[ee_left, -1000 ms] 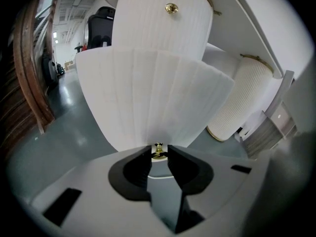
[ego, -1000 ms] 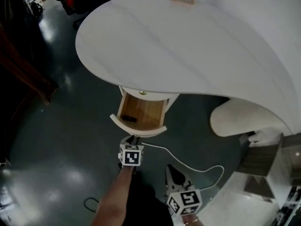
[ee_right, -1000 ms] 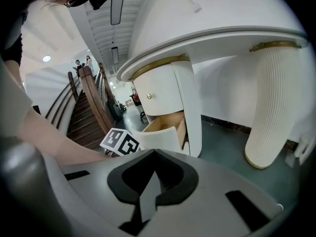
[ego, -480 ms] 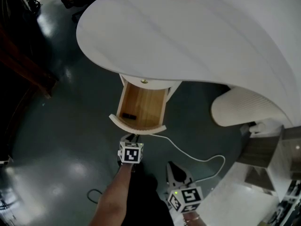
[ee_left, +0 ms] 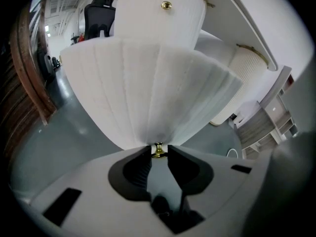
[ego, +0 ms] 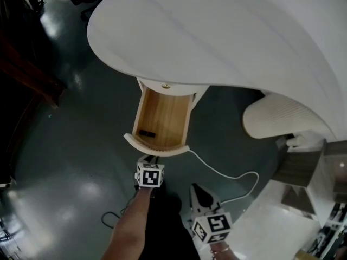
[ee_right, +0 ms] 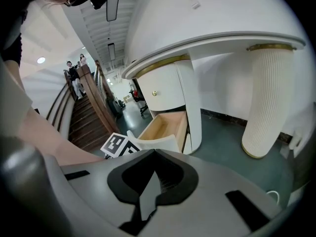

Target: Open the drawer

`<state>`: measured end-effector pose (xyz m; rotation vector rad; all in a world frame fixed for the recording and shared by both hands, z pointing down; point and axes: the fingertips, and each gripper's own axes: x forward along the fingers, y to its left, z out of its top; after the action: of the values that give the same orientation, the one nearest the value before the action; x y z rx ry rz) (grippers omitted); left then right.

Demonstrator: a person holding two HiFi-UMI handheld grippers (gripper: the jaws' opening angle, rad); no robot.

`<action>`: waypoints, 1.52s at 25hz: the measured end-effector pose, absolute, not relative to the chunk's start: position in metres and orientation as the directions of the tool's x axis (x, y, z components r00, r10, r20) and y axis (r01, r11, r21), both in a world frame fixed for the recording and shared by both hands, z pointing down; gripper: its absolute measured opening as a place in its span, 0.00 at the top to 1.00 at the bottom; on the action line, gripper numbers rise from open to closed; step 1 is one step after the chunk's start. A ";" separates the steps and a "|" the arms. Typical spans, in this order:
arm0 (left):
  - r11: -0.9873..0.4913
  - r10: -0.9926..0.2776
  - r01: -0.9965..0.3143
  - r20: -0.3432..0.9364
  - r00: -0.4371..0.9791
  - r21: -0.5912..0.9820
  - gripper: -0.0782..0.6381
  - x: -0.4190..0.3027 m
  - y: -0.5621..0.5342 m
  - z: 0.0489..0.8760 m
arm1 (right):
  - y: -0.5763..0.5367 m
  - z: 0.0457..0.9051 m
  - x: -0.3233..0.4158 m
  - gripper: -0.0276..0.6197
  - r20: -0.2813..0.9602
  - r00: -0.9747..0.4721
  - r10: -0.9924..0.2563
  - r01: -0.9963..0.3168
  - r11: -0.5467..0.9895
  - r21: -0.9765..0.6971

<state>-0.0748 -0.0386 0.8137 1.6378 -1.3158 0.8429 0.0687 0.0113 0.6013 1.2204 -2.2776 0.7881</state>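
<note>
The wooden drawer (ego: 162, 115) under the white table stands pulled out, with its curved white ribbed front (ego: 156, 145) toward me. A small dark object (ego: 146, 134) lies inside it. My left gripper (ego: 153, 158) is at the middle of that front. In the left gripper view its jaws are shut on the small brass knob (ee_left: 158, 151) at the lower edge of the ribbed front (ee_left: 148, 88). My right gripper (ego: 196, 191) hangs lower right of the drawer, touching nothing. In the right gripper view the right gripper (ee_right: 150, 181) is shut and empty, and the drawer (ee_right: 165, 125) lies ahead of it.
The big white tabletop (ego: 217, 37) overhangs the drawer unit, and a second brass knob (ee_left: 166, 5) sits on the panel above. A ribbed white leg (ego: 276, 121) stands to the right. A white cable (ego: 227, 175) and a dark cable (ego: 111, 218) lie on the grey floor. Grey shelving (ego: 301, 172) is at far right.
The drawer has slid further out of the unit, and more of its wooden inside shows. My left gripper has drawn back toward me with the knob. The right gripper has hardly shifted.
</note>
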 end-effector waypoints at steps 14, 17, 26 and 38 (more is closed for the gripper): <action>-0.063 -0.371 -0.988 0.916 0.152 0.139 0.75 -0.080 -0.023 0.798 | 0.025 0.600 0.078 0.95 0.649 -0.499 -0.574 -0.857 0.437 -0.272; -0.058 -0.363 -0.986 0.916 0.168 0.157 0.75 -0.077 -0.013 0.792 | 0.024 0.596 0.079 0.95 0.648 -0.498 -0.577 -0.858 0.436 -0.272; -0.070 -0.407 -0.991 0.904 0.130 0.110 0.83 -0.082 -0.005 0.737 | 0.020 0.576 0.081 0.95 0.657 -0.495 -0.569 -0.859 0.433 -0.273; -0.090 -0.498 -0.979 0.844 0.201 0.180 0.88 -0.078 0.010 0.660 | 0.014 0.550 0.084 0.95 0.664 -0.476 -0.576 -0.870 0.421 -0.257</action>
<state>-0.0778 0.0097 0.6597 1.7041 -1.4014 0.7868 0.0841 0.0141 0.5497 1.2231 -2.1981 0.8096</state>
